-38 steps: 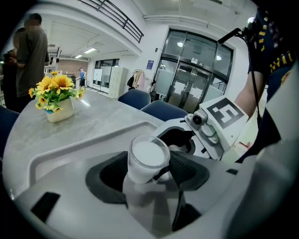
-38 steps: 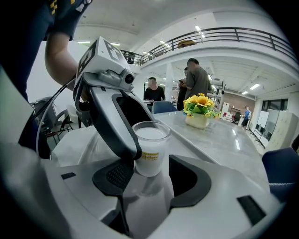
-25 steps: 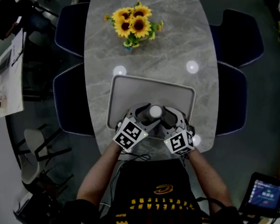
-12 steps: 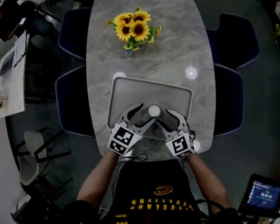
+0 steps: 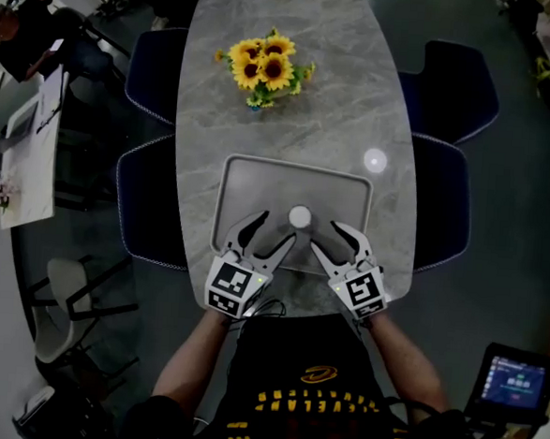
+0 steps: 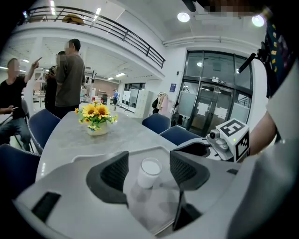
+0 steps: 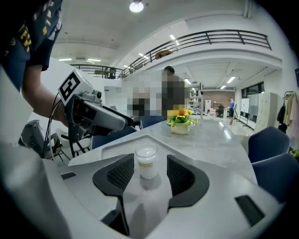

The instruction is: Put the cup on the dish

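Two grippers are showing in the head view, the left gripper [image 5: 272, 231] and the right gripper [image 5: 328, 236], both at the near edge of the dish [image 5: 260, 171] on the surface [image 5: 294, 74]. The cup [image 5: 300, 217] is standing upright on the dish, just ahead and between them. In the left gripper view, I'm seeing jaws spread and the cup beyond them, untouched. In the right gripper view, the jaws are likewise gaping, with the cup straight ahead and roughly equally near.

The head view is dim, darkening toward its corners; one round glare spot sits near the right edge of the grey marbled oval surface [image 5: 341, 78]. Both gripper views are brighter (a round ceiling lamp [image 7: 136, 6] glares overhead), bowed at the edges, with a soft shadow under the small translucent white cup [image 7: 146, 161].
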A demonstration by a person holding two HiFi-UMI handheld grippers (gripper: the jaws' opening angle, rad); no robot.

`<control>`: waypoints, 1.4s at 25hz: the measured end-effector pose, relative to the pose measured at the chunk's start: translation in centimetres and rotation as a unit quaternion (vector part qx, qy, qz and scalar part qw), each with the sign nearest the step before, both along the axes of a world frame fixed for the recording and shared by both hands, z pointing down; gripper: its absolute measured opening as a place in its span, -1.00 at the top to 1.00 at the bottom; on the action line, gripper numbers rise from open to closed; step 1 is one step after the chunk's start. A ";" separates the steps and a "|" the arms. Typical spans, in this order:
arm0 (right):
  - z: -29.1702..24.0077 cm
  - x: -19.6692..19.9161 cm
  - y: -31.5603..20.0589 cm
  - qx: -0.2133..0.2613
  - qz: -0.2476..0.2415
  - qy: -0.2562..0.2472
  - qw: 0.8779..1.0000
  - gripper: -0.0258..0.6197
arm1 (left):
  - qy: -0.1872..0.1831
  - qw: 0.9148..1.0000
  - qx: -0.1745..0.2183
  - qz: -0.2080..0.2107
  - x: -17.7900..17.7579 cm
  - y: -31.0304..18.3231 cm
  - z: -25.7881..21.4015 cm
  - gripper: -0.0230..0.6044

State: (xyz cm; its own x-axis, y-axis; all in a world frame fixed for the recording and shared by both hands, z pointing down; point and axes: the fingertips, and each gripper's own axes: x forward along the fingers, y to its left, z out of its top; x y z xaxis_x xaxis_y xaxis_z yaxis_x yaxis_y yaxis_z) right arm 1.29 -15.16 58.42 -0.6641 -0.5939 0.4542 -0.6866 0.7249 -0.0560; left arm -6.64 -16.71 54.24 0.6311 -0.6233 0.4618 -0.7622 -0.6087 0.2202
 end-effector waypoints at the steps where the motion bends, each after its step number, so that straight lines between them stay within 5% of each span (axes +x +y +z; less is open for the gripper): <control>1: -0.4 0.2 0.2 0.001 0.002 -0.005 1.000 0.23 | 0.001 1.000 0.003 -0.002 0.0 0.3 -0.5 0.04; 21: -10.7 2.5 3.7 0.026 0.028 -0.129 0.991 0.25 | 0.050 0.998 0.040 0.017 6.2 7.7 -8.5 0.04; 23: -11.5 3.1 4.1 0.032 0.036 -0.145 0.988 0.68 | 0.054 0.997 0.044 0.023 6.9 8.1 -9.0 0.04; 26: -13.0 4.0 5.0 0.039 0.042 -0.165 0.985 0.90 | 0.084 0.996 0.037 0.020 7.9 8.8 -10.2 0.04; 29: -14.8 5.2 6.5 0.049 0.041 -0.170 0.983 0.90 | 0.130 0.991 0.019 0.014 9.5 9.7 -12.2 0.04; 35: -15.9 7.9 7.5 0.073 0.068 -0.169 0.981 0.90 | 0.137 0.990 0.017 0.031 12.4 9.8 -13.0 0.04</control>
